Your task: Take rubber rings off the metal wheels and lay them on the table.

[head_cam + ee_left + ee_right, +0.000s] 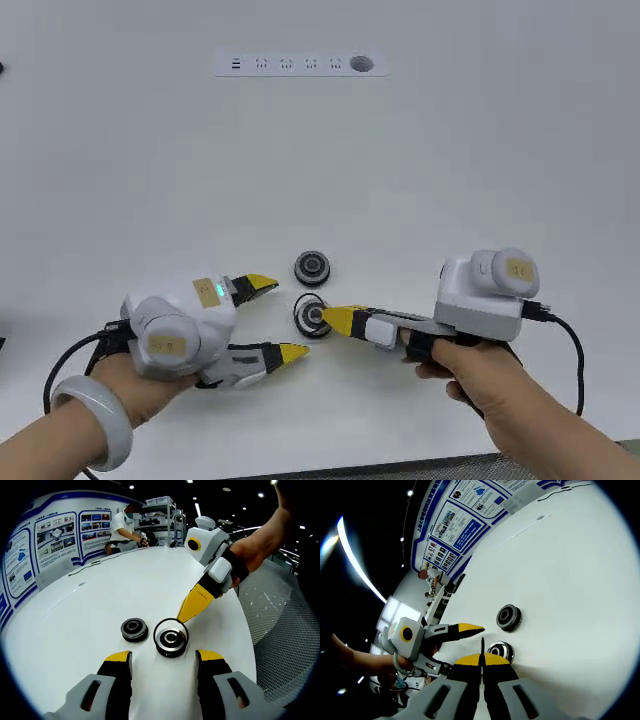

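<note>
Jaws of the right gripper (333,320) are pressing together, their yellow tips pinching a thin black rubber ring (170,619). In the left gripper view the ring is standing up as an open hoop over the nearer small round metal wheel (171,641). The hoop's lower edge is meeting the wheel's rim, and whether it is fully free cannot be told. In the right gripper view a thin black line of the ring is showing between the shut tips.

Jaws of the left gripper (278,318) are spreading wide and gripping nothing. Their yellow tips are sitting on either side of the near wheel, just short of it and not touching it.

A second small metal wheel with a dark outer band (312,267) is lying flat just beyond the first, with a small gap between the two. Both wheels are resting on the plain white tabletop (450,180).

A hand is holding each gripper, and a pale bangle (95,415) is circling the left wrist. A white power strip (300,63) is lying at the far edge of the table.
</note>
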{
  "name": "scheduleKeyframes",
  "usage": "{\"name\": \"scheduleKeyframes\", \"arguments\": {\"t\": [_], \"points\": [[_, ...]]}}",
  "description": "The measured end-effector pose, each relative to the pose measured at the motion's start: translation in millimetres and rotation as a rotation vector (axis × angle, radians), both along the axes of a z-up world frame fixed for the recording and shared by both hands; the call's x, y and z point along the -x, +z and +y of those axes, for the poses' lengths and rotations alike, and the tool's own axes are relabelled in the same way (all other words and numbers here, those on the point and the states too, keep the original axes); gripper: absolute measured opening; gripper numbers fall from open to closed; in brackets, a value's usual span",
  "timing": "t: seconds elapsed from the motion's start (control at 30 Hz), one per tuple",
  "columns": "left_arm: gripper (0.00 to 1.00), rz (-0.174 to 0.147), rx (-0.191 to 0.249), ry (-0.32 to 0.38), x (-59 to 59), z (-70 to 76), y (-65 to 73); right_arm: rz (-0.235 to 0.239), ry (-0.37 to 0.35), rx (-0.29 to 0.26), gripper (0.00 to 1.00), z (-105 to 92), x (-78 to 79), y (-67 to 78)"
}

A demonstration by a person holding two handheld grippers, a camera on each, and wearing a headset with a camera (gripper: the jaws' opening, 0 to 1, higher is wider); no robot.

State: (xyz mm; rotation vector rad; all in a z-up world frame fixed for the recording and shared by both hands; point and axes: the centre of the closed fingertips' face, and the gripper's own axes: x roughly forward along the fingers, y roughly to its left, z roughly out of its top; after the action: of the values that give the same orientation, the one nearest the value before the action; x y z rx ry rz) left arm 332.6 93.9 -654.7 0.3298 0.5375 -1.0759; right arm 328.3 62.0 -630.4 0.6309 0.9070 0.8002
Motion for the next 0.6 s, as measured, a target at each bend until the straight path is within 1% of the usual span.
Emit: {"name": "scheduleKeyframes", "arguments": {"t": [0.33, 0.6], "points": [[0.52, 0.004, -0.001, 0.003, 0.4, 0.6, 0.5, -0.002, -0.031, -0.015, 0.02, -8.9, -0.4, 3.7], [0.52, 0.006, -0.005, 0.007, 2.1, 2.4, 0.4, -0.006, -0.074, -0.008, 0.02, -22.6, -7.1, 3.5]]}}
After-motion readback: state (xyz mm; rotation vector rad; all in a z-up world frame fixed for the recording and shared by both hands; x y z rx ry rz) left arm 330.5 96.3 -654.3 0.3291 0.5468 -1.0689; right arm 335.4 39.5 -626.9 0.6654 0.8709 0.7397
